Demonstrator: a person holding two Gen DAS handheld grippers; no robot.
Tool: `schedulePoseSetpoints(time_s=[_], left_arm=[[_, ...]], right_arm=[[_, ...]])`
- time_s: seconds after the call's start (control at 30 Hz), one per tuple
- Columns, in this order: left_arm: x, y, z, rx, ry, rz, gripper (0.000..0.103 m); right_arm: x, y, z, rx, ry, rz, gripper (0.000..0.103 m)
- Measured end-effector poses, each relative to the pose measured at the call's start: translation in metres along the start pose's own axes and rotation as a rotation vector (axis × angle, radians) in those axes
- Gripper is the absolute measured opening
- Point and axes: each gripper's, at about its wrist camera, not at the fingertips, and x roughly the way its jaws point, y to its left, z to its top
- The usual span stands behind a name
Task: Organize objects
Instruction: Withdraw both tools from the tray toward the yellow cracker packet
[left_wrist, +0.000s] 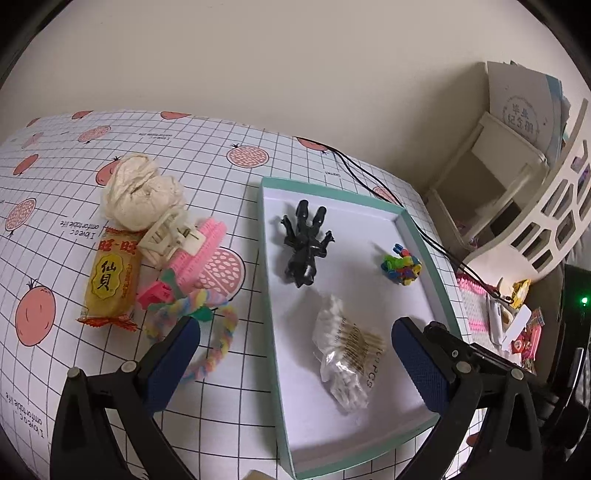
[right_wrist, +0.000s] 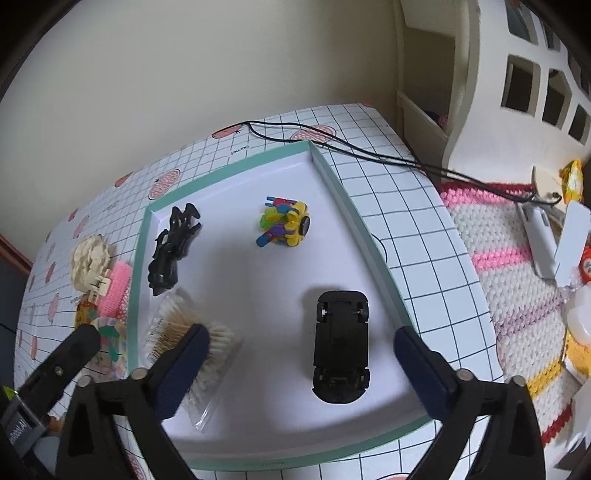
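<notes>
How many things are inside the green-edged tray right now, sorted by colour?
Black: 2, the toy figure and the upside-down toy car
Multicoloured: 1, the cluster of plastic pieces
White and tan: 1, the bag of cotton swabs
Total: 4 in the tray

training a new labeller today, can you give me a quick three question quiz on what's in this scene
1. True or false: the black toy car lies upside down in the teal-rimmed tray.
2. Which lies outside the tray? A) bag of cotton swabs B) black action figure C) yellow snack packet
3. Fill in: the jaws of both the left gripper and the right gripper are ____.

Key: 1 true, its wheels and underside face up. 2 C, it lies on the checked tablecloth. 3 open, nothing gripped.
</notes>
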Motion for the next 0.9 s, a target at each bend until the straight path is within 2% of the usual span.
schedulePoseSetpoints(time_s=[0.27, 0.4, 0.63, 0.9], left_arm=[[-0.008, 0.012, 0.005, -0.001, -0.006, 0.007, 0.103], [-0.013, 0.027, 0.009, -0.002, -0.007, 0.043, 0.103], [-0.028, 0.071, 0.019, -0.097, -0.037, 0.073, 0.103], [-0.041, 0.114, 0.024, -0.187, -0.048, 0.109, 0.103]], right_arm=[[-0.001, 0.012, -0.001, -0.029, -0.013, 0.004, 0.103], [-0.006, 0.019, 0.001, -0.028, -0.041, 0.012, 0.103], [-0.011, 0.041, 0.002, -0.051, -0.088, 0.014, 0.103], [-0.023, 0.089, 0.002, -0.103, -0.151, 0.107, 0.103]])
